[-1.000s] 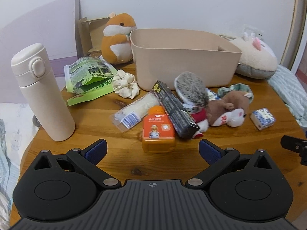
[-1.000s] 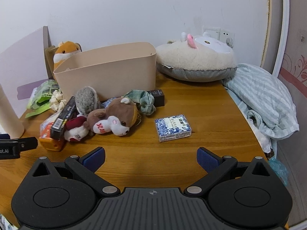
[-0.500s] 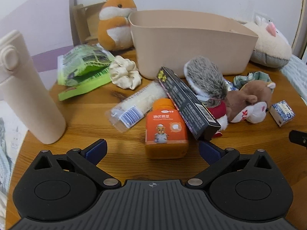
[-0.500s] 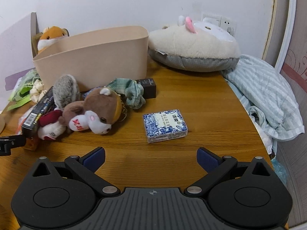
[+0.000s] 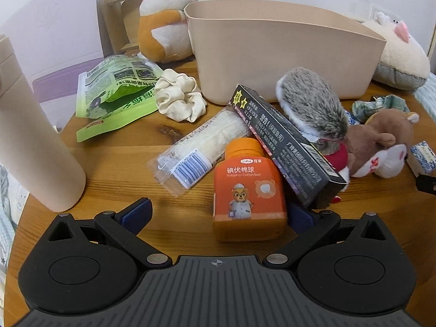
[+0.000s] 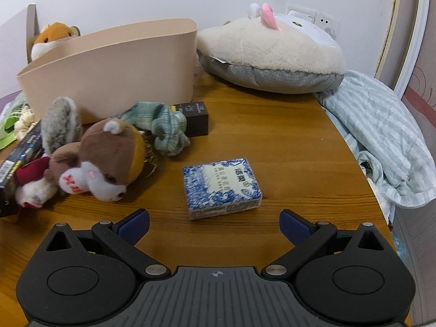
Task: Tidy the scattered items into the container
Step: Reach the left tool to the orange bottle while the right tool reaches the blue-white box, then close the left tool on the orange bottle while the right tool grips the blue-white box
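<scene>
A beige tub (image 5: 286, 51) (image 6: 109, 62) stands at the back of the wooden table. In front of it lie an orange bottle (image 5: 248, 188), a long black box (image 5: 286, 144), a wrapped white roll (image 5: 201, 144), a cream scrunchie (image 5: 179, 98), a grey plush (image 5: 310, 103) and a brown plush (image 6: 106, 160). My left gripper (image 5: 218, 215) is open, its fingers on either side of the orange bottle's base. My right gripper (image 6: 214, 222) is open just short of a blue-and-white box (image 6: 222, 186). A green scrunchie (image 6: 163, 125) and a small black box (image 6: 194, 118) lie near the tub.
A tall cream flask (image 5: 32, 141) stands at the left edge beside a green pouch (image 5: 114, 92). An orange hamster plush (image 5: 163, 19) sits behind the tub. A large cream plush cushion (image 6: 272, 51) and striped bedding (image 6: 381, 133) are at the right.
Both grippers have moved forward and lower. The left now has the orange bottle between its fingers; the right has closed in on the blue-and-white box. Nothing on the table moved.
</scene>
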